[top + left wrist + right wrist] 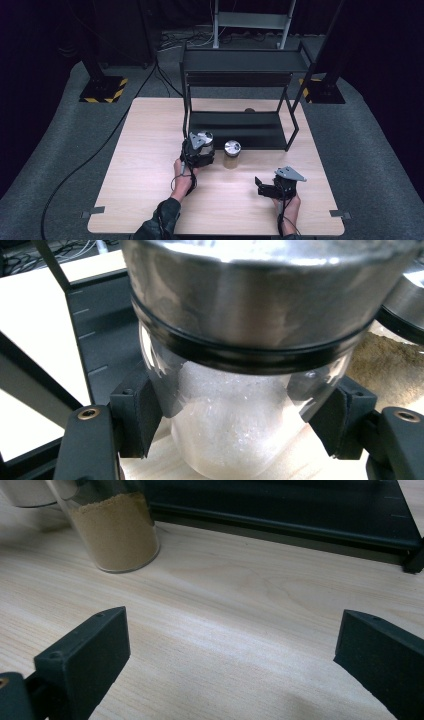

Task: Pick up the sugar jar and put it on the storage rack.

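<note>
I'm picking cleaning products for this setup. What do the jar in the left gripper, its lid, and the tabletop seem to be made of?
The jar looks like clear glass or hard plastic: white grains show through its glossy wall. Its lid seems brushed metal, silvery with soft reflections, above a dark band. The tabletop looks like pale wood or wood-look laminate, matte, with visible grain lines.

Table (pixel 150 165): pale wood, matt, fine straight grain.
Rack (pixel 240 127): black metal, matt shelves, thin bars.
Jar with white grains (pixel 235 430): clear glossy glass; lid (pixel 250 295) brushed metal, dull sheen, black rubbery band below it.
Jar with brown powder (pixel 116 530): clear smooth glass; contents look finely gritty.
Left gripper (pixel 240 425): matt black plastic, brass-coloured screw inserts.
Right gripper (pixel 232 665): matt black pads, faintly rough.
Floor (pixel 60 150): grey carpet, coarse.
</note>
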The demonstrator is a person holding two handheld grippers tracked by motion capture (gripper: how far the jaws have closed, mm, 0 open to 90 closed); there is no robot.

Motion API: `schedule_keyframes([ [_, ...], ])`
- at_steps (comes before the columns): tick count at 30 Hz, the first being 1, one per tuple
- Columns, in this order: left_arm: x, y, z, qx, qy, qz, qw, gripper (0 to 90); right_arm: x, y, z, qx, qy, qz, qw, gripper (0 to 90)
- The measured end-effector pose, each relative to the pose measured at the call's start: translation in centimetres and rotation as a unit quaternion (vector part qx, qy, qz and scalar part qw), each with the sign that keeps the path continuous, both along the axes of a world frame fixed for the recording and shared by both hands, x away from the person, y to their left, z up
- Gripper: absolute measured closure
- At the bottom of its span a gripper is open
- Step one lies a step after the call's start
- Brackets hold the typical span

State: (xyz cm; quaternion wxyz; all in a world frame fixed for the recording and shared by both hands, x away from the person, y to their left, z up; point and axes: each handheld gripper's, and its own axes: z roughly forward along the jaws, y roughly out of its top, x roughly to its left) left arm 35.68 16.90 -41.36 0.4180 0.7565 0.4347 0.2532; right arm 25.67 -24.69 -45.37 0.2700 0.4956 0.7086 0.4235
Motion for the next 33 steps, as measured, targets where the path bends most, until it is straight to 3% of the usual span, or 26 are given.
schedule_keyframes([
  [33,2.3,-1.4,0.8,0.018,-0.002,-0.004,0.9998,29.9,0.0,0.1,0.1,-0.003,0.001,-0.001,1.0000,0.4],
])
